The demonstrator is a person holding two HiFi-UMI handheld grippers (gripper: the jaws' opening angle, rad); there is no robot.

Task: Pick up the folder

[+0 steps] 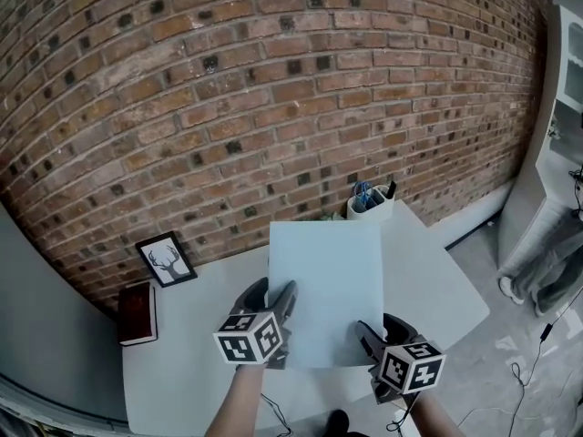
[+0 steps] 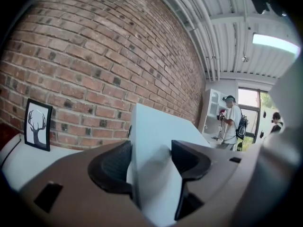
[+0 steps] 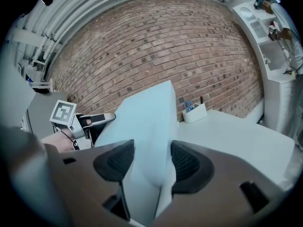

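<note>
Folder: pale blue, plain, no label or lettering to read. Held off the surface between both claws, over its middle, far edge toward the wall.

Left claw: clamped on the folder's lower left edge. In the left gripper view the sheet stands edge-on between the two dark pads and fills the gap.

Right claw: clamped on the lower right corner. In the right gripper view the folder bows between the pads, both pressing on it.

Marker cubes: one on each claw, black-and-white square patterns, no letters.

Holder: white, at the far edge of the surface against the wall, just beyond the folder's top right corner. Holds blue-handled scissors and a dark pen; anything else inside too small to tell.

Frame: black, leaning at the wall on the far left of the surface; white picture of a dark antlered head or bare tree, cannot tell which.

Book: dark red, flat near the left edge of the surface, in front of the frame; cover print, if any, too small to read.

Wall: red-brown brick, behind everything.

Shelf unit: white, cut off by the right edge of the head view; contents unclear.

Hidden or partial: middle of the surface covered by the folder; forearms cut off at the bottom of the head view; two people small in the background of the left gripper view.
</note>
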